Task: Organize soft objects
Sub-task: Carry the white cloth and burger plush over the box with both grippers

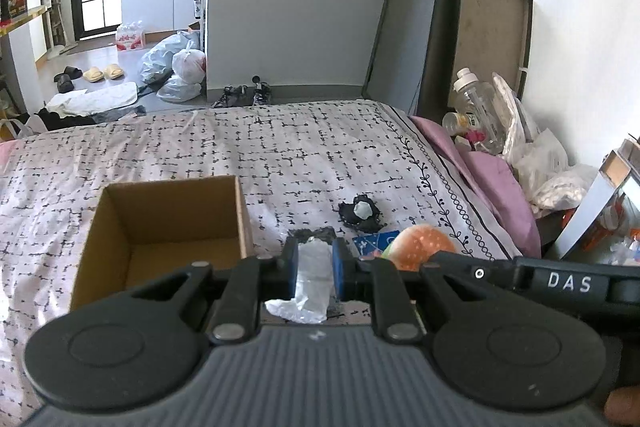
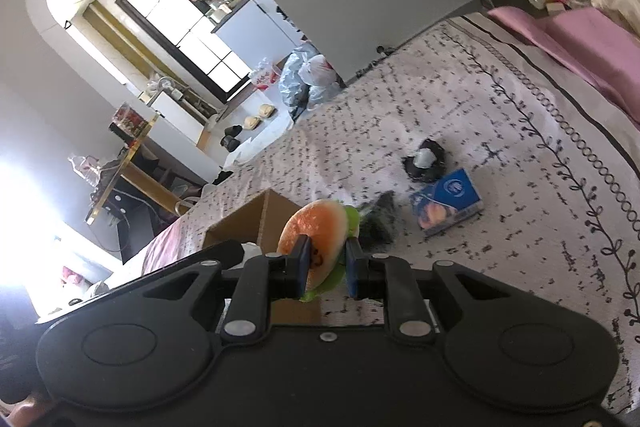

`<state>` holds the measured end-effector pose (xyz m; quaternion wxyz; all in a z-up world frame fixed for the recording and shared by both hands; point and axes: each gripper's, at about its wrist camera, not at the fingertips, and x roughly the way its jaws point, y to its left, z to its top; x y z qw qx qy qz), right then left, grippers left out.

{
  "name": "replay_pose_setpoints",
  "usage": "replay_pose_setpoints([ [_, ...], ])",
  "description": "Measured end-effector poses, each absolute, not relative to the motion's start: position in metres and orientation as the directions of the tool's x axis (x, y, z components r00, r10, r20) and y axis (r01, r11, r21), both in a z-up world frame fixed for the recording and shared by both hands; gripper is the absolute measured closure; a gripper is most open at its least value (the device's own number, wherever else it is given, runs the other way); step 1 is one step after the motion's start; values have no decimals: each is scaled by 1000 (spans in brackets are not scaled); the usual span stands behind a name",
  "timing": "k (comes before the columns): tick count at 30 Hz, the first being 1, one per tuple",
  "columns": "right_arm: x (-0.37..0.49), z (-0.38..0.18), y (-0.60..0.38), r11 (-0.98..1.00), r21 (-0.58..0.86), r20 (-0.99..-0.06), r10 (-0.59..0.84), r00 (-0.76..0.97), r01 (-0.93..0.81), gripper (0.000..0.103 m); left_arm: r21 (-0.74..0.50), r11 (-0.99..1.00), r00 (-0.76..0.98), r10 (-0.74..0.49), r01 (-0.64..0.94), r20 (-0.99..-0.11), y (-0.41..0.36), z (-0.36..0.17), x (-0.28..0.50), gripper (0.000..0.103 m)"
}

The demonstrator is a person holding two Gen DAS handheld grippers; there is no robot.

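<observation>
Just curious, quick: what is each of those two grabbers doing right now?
Left gripper: shut on a white plastic bag.
Right gripper: shut on a toy burger.

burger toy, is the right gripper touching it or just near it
Touching. The right wrist view shows the right gripper with its jaws closed on the burger toy.

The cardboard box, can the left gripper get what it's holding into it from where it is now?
Probably yes. The left gripper, shut on a white and black soft item, is right beside the cardboard box, whose open top shows nothing across it. The right gripper holds its burger toy on the far side.
</observation>
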<state>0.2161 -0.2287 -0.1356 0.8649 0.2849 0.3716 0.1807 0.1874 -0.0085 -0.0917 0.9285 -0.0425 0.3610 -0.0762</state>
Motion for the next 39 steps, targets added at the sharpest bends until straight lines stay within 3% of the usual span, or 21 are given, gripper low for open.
replay_pose_setpoints([
  [22,213,-112,-143,782,587,-524,563,639,-209,84,-199,980,758,-111,-25,-643,79,-82,182,87],
  [39,220,-129,-82,867,406,-643,497,582,-291,84,-243,966,738,-102,-86,-667,119,-102,196,87],
])
